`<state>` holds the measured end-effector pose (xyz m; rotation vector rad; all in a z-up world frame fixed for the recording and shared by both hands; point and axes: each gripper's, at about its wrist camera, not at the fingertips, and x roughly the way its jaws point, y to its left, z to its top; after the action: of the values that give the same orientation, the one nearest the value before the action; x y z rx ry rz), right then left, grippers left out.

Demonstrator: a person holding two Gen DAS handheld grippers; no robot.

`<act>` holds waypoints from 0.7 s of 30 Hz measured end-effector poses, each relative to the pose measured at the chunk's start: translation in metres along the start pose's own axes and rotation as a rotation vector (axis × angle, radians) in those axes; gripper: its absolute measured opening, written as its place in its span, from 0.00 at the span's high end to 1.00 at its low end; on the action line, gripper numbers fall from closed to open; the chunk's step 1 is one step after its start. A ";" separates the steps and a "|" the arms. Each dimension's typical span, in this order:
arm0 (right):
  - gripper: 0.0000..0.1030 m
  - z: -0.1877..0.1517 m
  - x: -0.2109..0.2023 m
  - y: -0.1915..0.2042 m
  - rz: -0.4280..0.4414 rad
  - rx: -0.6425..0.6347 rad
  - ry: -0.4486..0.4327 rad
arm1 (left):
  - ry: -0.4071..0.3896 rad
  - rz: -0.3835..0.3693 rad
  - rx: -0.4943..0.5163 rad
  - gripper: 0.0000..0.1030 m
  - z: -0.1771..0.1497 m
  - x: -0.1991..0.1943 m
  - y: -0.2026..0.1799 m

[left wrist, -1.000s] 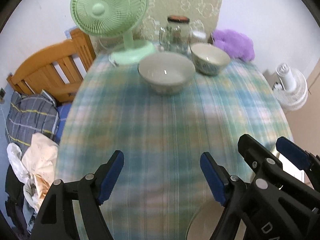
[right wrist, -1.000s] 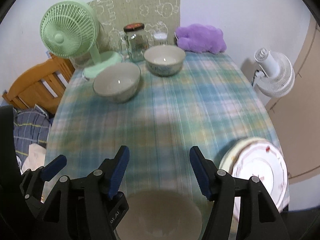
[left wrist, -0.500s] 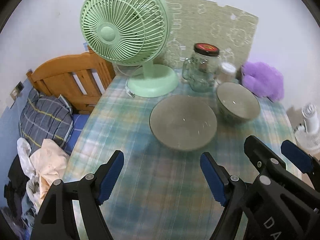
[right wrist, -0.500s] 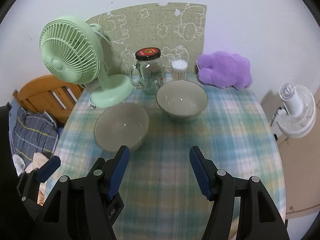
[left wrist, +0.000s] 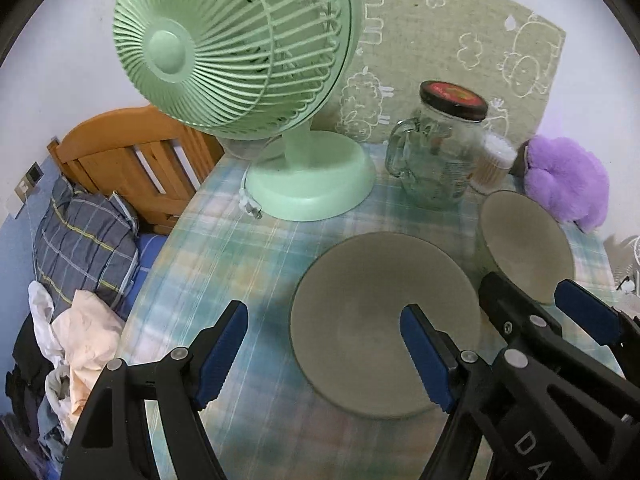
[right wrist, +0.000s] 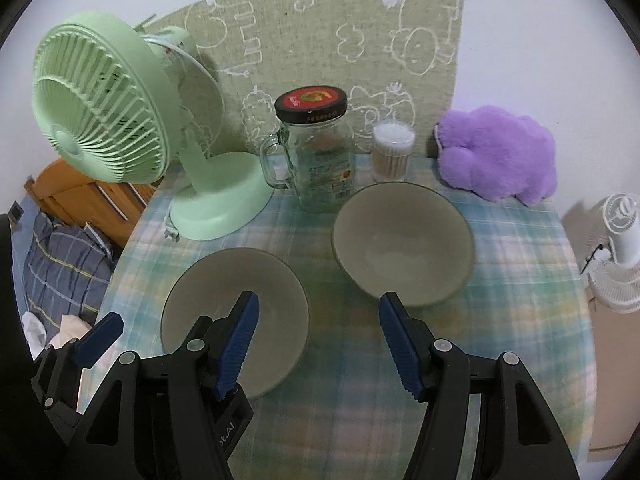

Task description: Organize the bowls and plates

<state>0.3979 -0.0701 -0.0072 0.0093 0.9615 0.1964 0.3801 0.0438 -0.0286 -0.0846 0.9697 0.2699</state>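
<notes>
Two grey-green bowls stand on the plaid tablecloth. The wide bowl (left wrist: 376, 316) (right wrist: 224, 292) is to the left. The deeper bowl (left wrist: 524, 240) (right wrist: 402, 240) is to the right, near the jar. My left gripper (left wrist: 324, 344) is open and empty, low over the wide bowl's left rim; its right fingertip (left wrist: 420, 344) overlaps the bowl. My right gripper (right wrist: 318, 332) is open and empty, between the two bowls and just in front of them. It also shows in the left wrist view (left wrist: 532, 320), beside the left one.
A green desk fan (left wrist: 256, 80) (right wrist: 120, 128) stands at the back left. A glass jar with a black lid (right wrist: 316, 148), a cotton-swab tub (right wrist: 392, 152) and a purple plush (right wrist: 500, 156) line the back. A wooden bed frame (left wrist: 132, 160) lies left, a white fan (right wrist: 616, 248) right.
Both grippers have moved forward across the table toward the two bowls, which now sit close in front. The plates and the near bowl have dropped out of view. Jaws stayed open.
</notes>
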 end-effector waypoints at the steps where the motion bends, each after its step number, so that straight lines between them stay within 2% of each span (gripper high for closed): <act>1: 0.36 0.002 0.006 0.001 0.003 -0.001 0.005 | 0.005 0.005 -0.002 0.22 0.001 0.005 0.000; 5: 0.36 0.007 0.029 0.004 0.014 -0.013 0.029 | 0.025 0.013 -0.012 0.25 0.003 0.024 0.003; 9: 0.47 0.007 0.051 0.008 0.027 -0.021 0.059 | 0.060 0.003 -0.034 0.32 0.001 0.043 0.005; 12: 0.48 0.008 0.062 0.010 0.031 -0.018 0.077 | 0.073 0.001 -0.038 0.42 -0.001 0.051 0.006; 14: 0.48 0.007 0.067 0.010 0.030 -0.017 0.085 | 0.082 0.009 -0.042 0.56 -0.002 0.055 0.006; 16: 0.64 0.007 0.072 0.010 0.028 -0.017 0.097 | 0.098 0.005 -0.047 0.65 -0.002 0.060 0.007; 18: 0.68 0.006 0.075 0.010 0.032 -0.014 0.102 | 0.098 -0.006 -0.055 0.70 -0.002 0.060 0.007; 19: 0.73 0.007 0.075 0.010 0.041 -0.014 0.101 | 0.094 -0.003 -0.053 0.75 -0.002 0.059 0.007; 21: 0.78 0.007 0.075 0.011 0.051 -0.016 0.104 | 0.091 0.005 -0.046 0.77 -0.002 0.058 0.008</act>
<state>0.4433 -0.0463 -0.0632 0.0091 1.0639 0.2539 0.4077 0.0618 -0.0768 -0.1375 1.0540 0.2951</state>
